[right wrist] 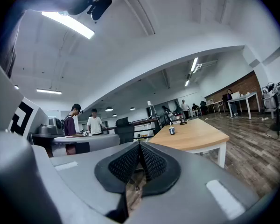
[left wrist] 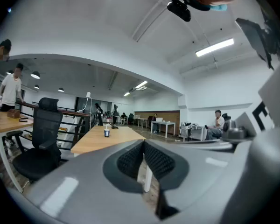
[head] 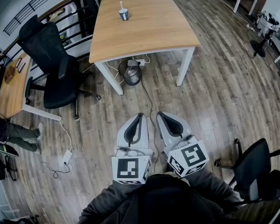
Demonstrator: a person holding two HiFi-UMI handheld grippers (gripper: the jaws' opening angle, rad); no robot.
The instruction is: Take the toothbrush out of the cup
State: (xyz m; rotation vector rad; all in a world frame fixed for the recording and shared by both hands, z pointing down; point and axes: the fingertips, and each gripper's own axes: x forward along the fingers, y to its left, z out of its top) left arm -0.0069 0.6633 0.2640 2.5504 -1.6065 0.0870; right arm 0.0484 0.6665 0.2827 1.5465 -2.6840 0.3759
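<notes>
The cup stands upright on the wooden tabletop, towards the far edge of the tabletop, with the toothbrush standing in it and sticking out above the rim. Both grippers are well apart from the tabletop, low over the wood floor on its near side. The left gripper has its jaws pressed together with nothing between them, and the right gripper is likewise closed and empty. A black office chair stands left of the tabletop.

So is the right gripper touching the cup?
Apart. Head view: the right gripper hangs over the floor, far from the cup on the table.
</notes>
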